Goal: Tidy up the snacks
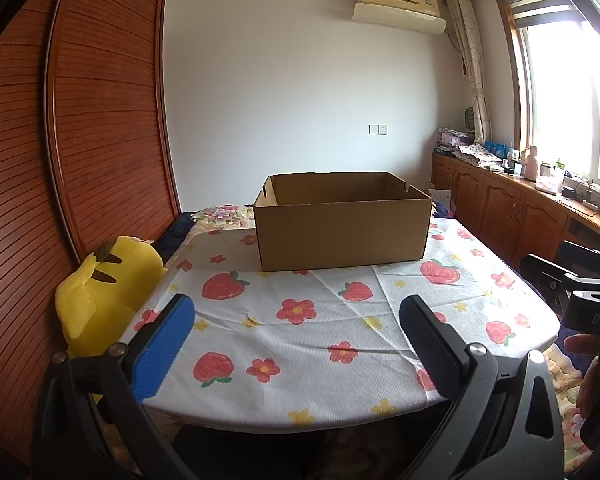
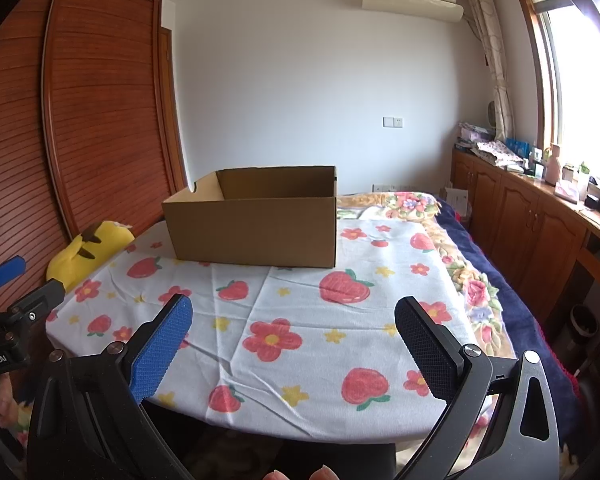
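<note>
An open brown cardboard box [image 1: 342, 226] stands at the far side of a table covered with a white strawberry-and-flower cloth [image 1: 300, 340]. The same box [image 2: 256, 220] shows in the right wrist view; what I see of its inside is bare. No snacks are in view. My left gripper [image 1: 296, 344] is open and empty above the table's near edge. My right gripper [image 2: 294, 344] is open and empty too, to the right of the left one. Part of the left gripper [image 2: 8, 308] shows at the right view's left edge.
A yellow plush toy [image 1: 108, 292] sits at the table's left edge, against a wooden slatted wardrobe [image 1: 80, 140]. A bed with a floral blanket [image 2: 460, 260] lies behind and right of the table. Wooden cabinets [image 1: 512, 208] with clutter run under the window at right.
</note>
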A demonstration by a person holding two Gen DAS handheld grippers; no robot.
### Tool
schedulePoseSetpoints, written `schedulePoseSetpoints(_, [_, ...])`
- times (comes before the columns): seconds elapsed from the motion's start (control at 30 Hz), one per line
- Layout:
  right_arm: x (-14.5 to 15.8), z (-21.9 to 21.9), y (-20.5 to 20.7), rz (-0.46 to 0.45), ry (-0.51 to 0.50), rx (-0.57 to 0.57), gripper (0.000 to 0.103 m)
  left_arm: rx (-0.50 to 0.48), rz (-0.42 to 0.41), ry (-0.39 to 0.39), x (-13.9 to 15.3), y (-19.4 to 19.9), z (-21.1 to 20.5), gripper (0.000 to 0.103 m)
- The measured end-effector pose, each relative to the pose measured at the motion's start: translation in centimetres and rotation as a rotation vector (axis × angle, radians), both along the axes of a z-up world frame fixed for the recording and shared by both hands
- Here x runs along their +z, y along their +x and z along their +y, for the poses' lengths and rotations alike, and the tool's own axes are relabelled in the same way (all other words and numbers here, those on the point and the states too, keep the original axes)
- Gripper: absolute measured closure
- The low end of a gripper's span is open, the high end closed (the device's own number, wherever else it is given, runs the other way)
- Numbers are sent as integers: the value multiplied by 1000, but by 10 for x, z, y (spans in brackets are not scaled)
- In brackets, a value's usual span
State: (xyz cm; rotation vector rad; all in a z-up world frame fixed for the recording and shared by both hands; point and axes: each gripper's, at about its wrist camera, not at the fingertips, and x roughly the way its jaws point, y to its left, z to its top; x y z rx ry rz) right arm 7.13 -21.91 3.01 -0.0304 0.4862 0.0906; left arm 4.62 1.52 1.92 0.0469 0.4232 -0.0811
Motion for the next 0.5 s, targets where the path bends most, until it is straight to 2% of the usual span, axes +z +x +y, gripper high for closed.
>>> schedulePoseSetpoints(0.5, [0,0,0,-2,-1,0,0,0,-4,-1,2,2,2,0])
